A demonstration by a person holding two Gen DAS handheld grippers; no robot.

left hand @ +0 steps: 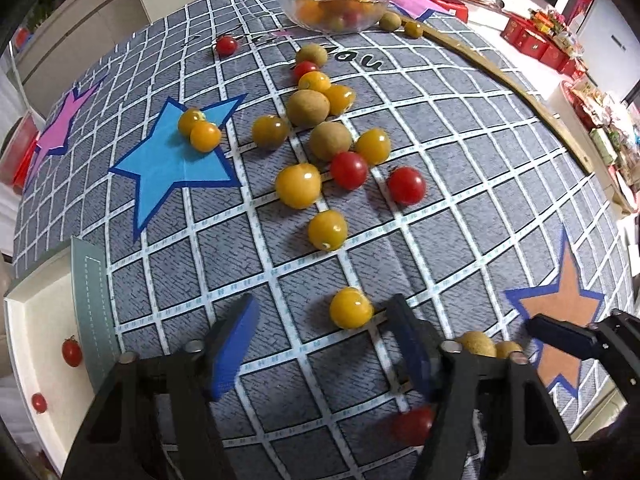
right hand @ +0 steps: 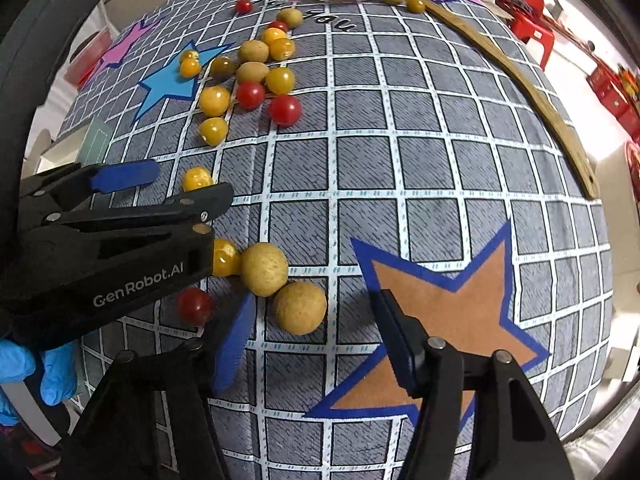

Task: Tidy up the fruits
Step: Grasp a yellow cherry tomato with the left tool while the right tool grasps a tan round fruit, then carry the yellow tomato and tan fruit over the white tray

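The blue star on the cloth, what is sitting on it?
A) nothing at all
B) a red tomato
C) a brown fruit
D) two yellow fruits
D: two small yellow fruits sit side by side and touching near the top of the blue star; the red and brown ones lie off it on the grey checked cloth.

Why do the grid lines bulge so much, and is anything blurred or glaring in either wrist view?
Left wrist view: fisheye lens bows the grid cloth outward; the red tomato near the bottom edge is smeared, and the yellow fruit carries small highlights. Right wrist view: same bulge, window glare washes out the right rim, and the tan fruit by the hand-held gripper stays sharp.
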